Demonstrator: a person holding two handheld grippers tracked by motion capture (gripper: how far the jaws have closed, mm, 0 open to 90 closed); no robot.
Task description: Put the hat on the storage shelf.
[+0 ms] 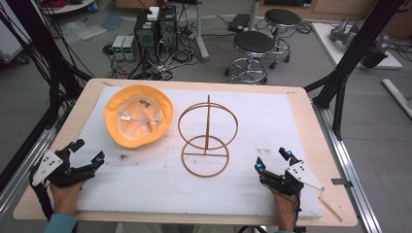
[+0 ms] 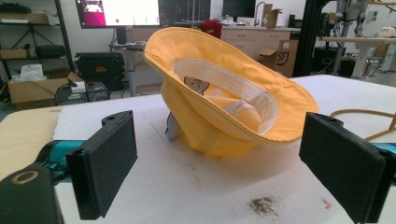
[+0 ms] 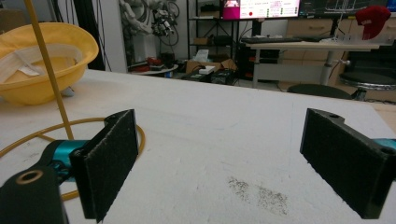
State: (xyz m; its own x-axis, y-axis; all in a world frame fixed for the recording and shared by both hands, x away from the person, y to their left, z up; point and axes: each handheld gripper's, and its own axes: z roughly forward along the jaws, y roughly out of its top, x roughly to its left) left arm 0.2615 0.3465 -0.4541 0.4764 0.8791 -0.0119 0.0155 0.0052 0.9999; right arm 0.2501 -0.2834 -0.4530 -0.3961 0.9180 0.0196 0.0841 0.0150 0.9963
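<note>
A yellow bucket hat [image 1: 139, 116] lies upside down on the white mat, its pale lining facing up; it fills the middle of the left gripper view as the hat [image 2: 224, 100]. To its right stands a thin golden wire stand [image 1: 207, 137] with a ring base, an upright rod and a ring on top. My left gripper [image 1: 88, 151] rests at the mat's near left corner, open and holding nothing, aimed at the hat. My right gripper [image 1: 273, 159] sits at the near right, open and holding nothing, beside the stand's base [image 3: 60, 133].
The white mat [image 1: 272, 121] covers most of the wooden table [image 1: 320, 145]. Small dark smudges mark the mat [image 2: 264, 205]. Beyond the table stand two black stools [image 1: 252, 48], computer boxes with cables [image 1: 155, 34] and black frame posts [image 1: 354, 53].
</note>
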